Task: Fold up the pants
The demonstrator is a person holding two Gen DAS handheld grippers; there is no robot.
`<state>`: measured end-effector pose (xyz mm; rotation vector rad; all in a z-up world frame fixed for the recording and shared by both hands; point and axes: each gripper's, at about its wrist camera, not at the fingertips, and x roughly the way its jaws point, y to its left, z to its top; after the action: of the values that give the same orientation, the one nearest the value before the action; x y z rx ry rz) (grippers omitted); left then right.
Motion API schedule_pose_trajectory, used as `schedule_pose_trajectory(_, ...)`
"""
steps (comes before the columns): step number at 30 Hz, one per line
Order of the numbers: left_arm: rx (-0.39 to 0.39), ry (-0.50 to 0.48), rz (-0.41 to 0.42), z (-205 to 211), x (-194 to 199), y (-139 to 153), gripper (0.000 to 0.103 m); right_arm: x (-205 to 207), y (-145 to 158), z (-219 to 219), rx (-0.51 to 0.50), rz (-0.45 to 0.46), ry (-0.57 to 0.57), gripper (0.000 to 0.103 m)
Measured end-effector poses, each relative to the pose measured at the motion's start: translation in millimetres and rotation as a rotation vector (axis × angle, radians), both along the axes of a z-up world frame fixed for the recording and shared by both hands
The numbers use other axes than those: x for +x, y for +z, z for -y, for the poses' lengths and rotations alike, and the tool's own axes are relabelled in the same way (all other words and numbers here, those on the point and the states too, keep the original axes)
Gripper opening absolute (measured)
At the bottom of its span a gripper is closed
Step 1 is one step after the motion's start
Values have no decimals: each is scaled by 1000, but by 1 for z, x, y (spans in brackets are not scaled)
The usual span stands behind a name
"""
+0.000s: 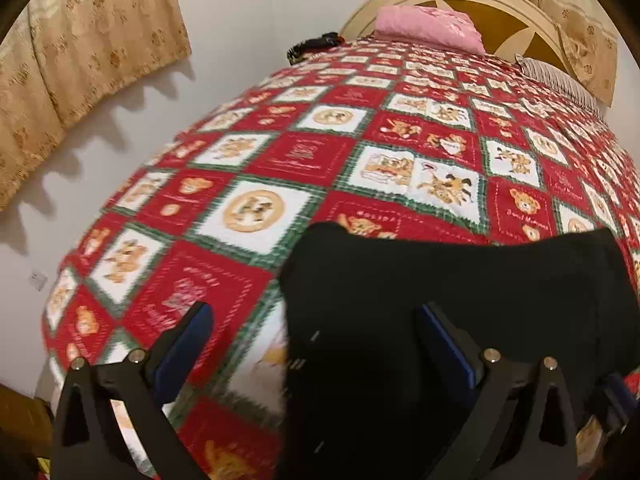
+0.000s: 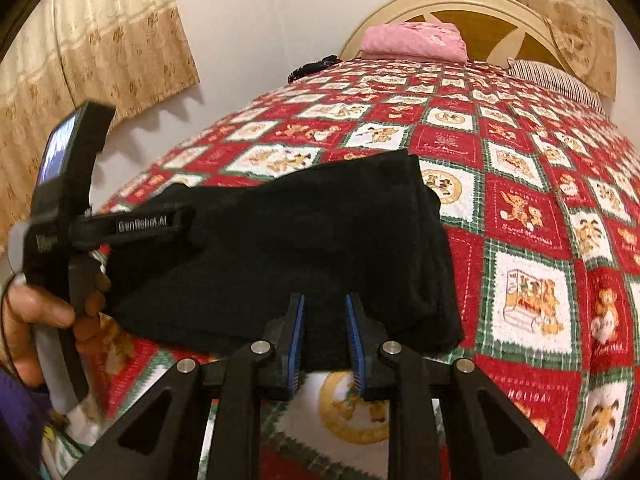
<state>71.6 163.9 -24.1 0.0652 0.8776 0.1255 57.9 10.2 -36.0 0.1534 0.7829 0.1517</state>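
The black pants [image 2: 288,248] lie folded into a thick rectangular bundle on the red patchwork bedspread [image 2: 520,216]. In the left wrist view the pants [image 1: 440,320] fill the lower right. My left gripper [image 1: 316,320] is open wide, its fingers straddling the bundle's left edge, nothing held. It also shows in the right wrist view [image 2: 132,224] at the bundle's left end, held by a hand [image 2: 32,312]. My right gripper [image 2: 325,308] is at the bundle's near edge, jaws narrowly apart with black fabric between the pads.
A folded pink cloth [image 2: 412,42] lies by the cream headboard [image 2: 480,4]. A striped pillow [image 2: 556,80] is at the far right, a dark item [image 2: 312,68] at the far left bed edge. Curtains [image 2: 100,52] hang on the left wall.
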Motion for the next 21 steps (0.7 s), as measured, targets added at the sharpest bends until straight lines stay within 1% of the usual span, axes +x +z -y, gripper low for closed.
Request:
schedule_pose_trajectory(2,13,3,20,-2,-13,4,103,-9,6,-1,17,17,-16,34)
schedule_pose_trajectory(3,16,0,29,-3,-19,6,103,-12,8,-2,15,25,-22,48)
schedule_pose_trajectory(4,19,-2,36,-3,-25,7,103,-17,10,-3,13,39,-31,59)
schedule_pose_trajectory(5,24,-1,45,-2,-35,8,103,-23,12,-3,12,52,-39,62)
schedule_pose_trajectory(7,29,-3,58,-1,-47,11,103,-31,14,-4,9,52,-53,62)
schedule_pose_trajectory(10,32,-3,100,1,-75,15,103,-41,13,-1,17,34,-85,62)
schedule_pose_trajectory(14,8,2,142,4,-105,22,103,-62,12,4,38,36,-148,62)
schedule_pose_trajectory(17,-12,-15,163,9,-130,26,103,-83,15,0,15,61,-182,62)
schedule_pose_trajectory(21,-17,-32,193,12,-158,30,103,-110,21,-5,-27,114,-231,62)
